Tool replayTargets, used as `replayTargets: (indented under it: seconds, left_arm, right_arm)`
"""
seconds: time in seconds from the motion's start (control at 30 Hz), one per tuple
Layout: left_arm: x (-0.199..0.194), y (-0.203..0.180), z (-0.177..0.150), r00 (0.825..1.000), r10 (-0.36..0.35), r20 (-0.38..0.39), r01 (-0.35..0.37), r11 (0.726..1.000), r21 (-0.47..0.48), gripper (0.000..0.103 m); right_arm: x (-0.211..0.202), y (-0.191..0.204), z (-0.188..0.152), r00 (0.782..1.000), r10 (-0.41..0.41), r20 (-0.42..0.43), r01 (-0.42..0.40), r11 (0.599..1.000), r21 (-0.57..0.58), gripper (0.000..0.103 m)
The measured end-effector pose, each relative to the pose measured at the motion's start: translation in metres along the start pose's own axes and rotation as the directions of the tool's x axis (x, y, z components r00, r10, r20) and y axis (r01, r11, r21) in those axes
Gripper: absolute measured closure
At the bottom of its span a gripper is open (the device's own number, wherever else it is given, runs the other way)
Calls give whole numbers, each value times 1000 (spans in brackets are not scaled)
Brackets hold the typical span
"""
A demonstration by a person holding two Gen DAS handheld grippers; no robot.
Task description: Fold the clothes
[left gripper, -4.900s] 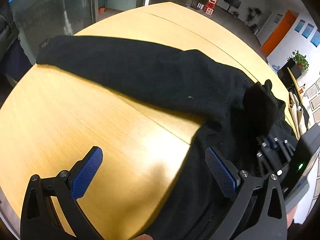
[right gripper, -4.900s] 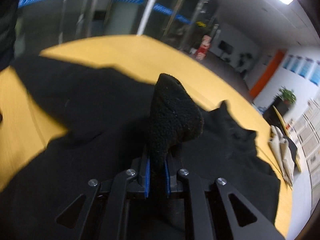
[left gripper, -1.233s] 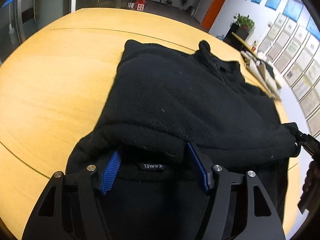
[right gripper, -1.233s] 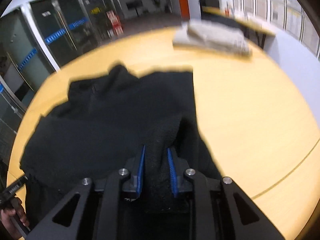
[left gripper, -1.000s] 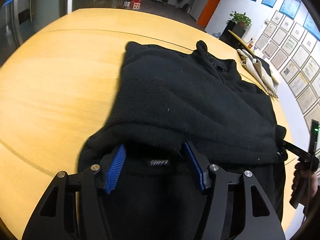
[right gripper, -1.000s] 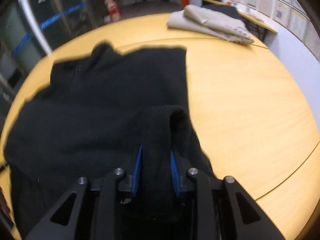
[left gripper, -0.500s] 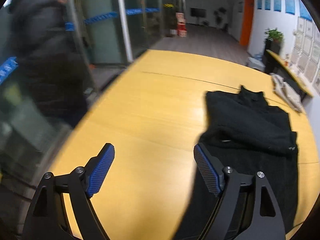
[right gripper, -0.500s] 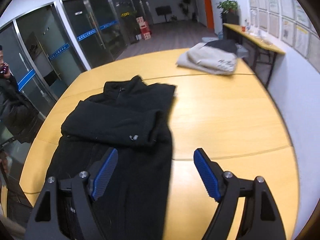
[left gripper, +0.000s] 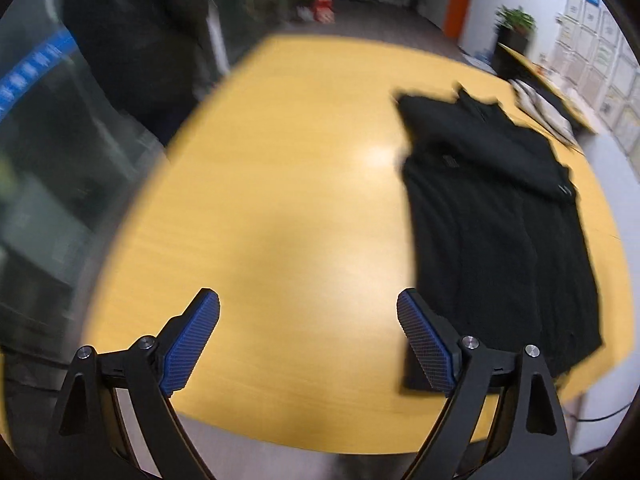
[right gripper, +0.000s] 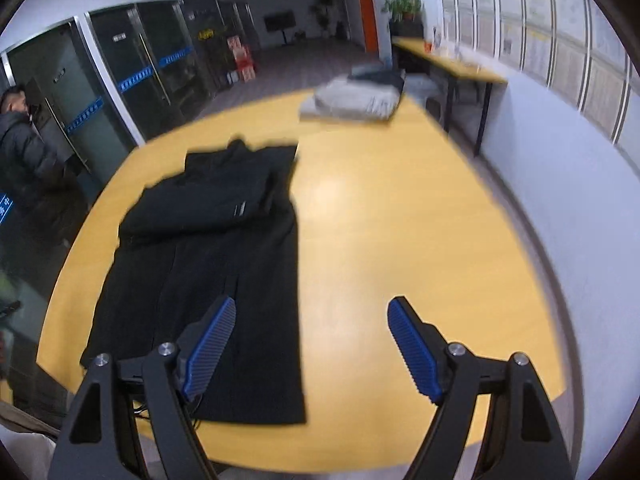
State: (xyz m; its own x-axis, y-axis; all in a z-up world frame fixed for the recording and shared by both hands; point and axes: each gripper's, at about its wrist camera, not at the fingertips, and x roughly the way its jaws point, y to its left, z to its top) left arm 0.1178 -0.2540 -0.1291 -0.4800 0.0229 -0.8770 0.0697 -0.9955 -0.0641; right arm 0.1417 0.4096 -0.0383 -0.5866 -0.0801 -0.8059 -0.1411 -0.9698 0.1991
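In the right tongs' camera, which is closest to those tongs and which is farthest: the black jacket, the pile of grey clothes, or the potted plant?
1. The black jacket, lying on the table just ahead and left of the open right tongs.
2. The pile of grey clothes, at the table's far edge.
3. The potted plant, way back by the orange door.

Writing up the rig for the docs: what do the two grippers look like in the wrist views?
The left gripper and right gripper look identical: matte black angular linkage arms with triangular cut-outs and silver pivot screws. Each of the two fingers ends in a blue, fine-ribbed pad. No markings, cables or sleeves show.
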Motion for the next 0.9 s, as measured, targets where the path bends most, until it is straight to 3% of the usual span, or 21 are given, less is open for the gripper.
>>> replayTargets:
  seconds: [0.17, 0.3, 0.5, 0.67, 0.73, 0.8, 0.87, 0.9]
  left_arm:
    - [60, -61, -30, 987, -132, -95, 138, 989, 60, 11]
    - [94, -90, -44, 971, -177, -159, 191, 979, 74, 11]
    - [113, -113, -62, 947, -234, -220, 252, 966, 61, 12]
    - [105, -118, -80, 941, -280, -187, 291, 956, 32, 13]
    - [102, -120, -84, 939, -286, -188, 299, 953, 42, 23]
    - [99, -120, -87, 945, -263, -192, 279, 959, 58, 61]
    - [98, -117, -89, 938, -274, -212, 287, 957, 33, 74]
    - [98, -115, -90, 932, -288, -222, 297, 955, 11, 78]
  right_arm:
    - [73, 20, -50, 989, 29, -142, -29, 1000, -2, 21]
    - [121, 28, -77, 975, 25, -219, -33, 999, -29, 21]
    - [157, 24, -94, 965, 27, -259, -51, 995, -87, 24]
    - [164, 18, -108, 968, 49, -248, -80, 990, -118, 24]
    - [162, 16, -110, 971, 64, -231, -93, 989, -116, 24]
    - [161, 17, -111, 971, 68, -231, -97, 988, -119, 26]
    - [161, 24, -112, 969, 64, -238, -103, 982, -156, 43]
    - [161, 28, -112, 969, 51, -242, -97, 978, -183, 60]
